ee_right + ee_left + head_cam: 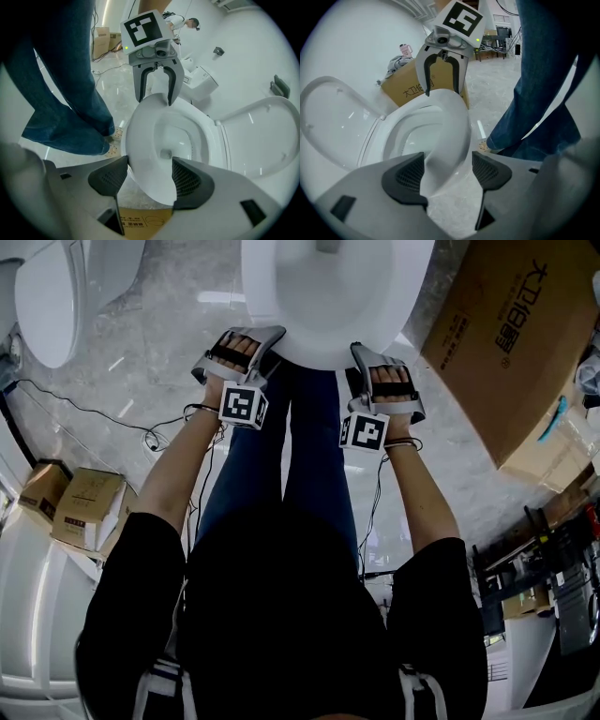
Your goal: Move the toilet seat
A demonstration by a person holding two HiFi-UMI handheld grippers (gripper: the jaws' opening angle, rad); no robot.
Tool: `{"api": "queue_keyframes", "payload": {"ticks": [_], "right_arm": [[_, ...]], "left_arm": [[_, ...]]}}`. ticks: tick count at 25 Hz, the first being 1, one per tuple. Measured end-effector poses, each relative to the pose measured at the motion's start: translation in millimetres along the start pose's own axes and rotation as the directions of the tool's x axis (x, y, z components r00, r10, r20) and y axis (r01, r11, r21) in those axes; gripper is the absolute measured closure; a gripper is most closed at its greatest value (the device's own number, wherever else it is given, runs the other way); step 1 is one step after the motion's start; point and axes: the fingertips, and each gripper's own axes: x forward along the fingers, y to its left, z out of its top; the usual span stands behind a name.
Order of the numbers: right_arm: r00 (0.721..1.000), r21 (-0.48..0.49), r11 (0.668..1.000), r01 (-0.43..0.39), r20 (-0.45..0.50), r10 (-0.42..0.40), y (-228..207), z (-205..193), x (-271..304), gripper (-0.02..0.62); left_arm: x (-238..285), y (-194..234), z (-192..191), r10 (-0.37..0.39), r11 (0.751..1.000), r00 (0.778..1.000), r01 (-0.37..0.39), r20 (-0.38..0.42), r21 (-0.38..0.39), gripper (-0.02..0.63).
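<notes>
**Both grippers astride the seat's front rim**

In the head view the person stands at the toilet, with the seat point(323, 351) down on the bowl just ahead of their legs point(300, 446). The left gripper point(251, 338) and right gripper point(367, 354) reach to its front edge, one on each side of the middle.

In the left gripper view the left gripper point(449, 171) has its jaws spread, and the seat's point(450, 126) rim runs between the pads, with a sliver of floor showing beside the right-hand pad. The right gripper point(443, 91) straddles the same rim further along.

In the right gripper view the right gripper point(150, 176) is spread as well. The seat point(145, 140) fills the gap and overlaps one pad's inner edge. The lid point(267, 131) stands raised behind the bowl. A box point(506, 334) lies on the floor to the right.
</notes>
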Motion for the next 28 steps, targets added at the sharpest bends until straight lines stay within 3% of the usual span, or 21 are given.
{"api": "queue_keyframes", "payload": {"ticks": [8, 12, 23, 25, 28], "right_arm": [[0.999, 0.022, 0.999, 0.041, 0.017, -0.041, -17.9, 3.4, -29.0, 0.287], [0.998, 0.029, 0.998, 0.055, 0.03, -0.055, -23.8, 3.8, -38.0, 0.287], [0.994, 0.113, 0.989, 0.098, 0.03, -0.102, -39.4, 5.9, -62.8, 0.287], [0.993, 0.129, 0.986, 0.108, 0.031, -0.113, -42.5, 6.3, -67.9, 0.287], [0.991, 0.145, 0.981, 0.126, 0.033, -0.132, -47.6, 7.2, -74.2, 0.287]], "left_arm": [[-13.4, 13.7, 12.7, 0.077, 0.995, 0.997, -0.077, 0.001, 0.069, 0.293], [-14.3, 12.7, 11.5, 0.087, 0.987, 0.996, -0.082, -0.026, 0.141, 0.293], [-30.0, 36.9, 25.6, 0.188, 0.977, 0.982, -0.187, -0.002, 0.098, 0.297], [-34.3, 44.3, 27.8, 0.211, 0.974, 0.977, -0.21, -0.002, 0.087, 0.356], [-39.9, 50.4, 29.9, 0.225, 0.97, 0.974, -0.225, 0.005, 0.097, 0.375]]}}
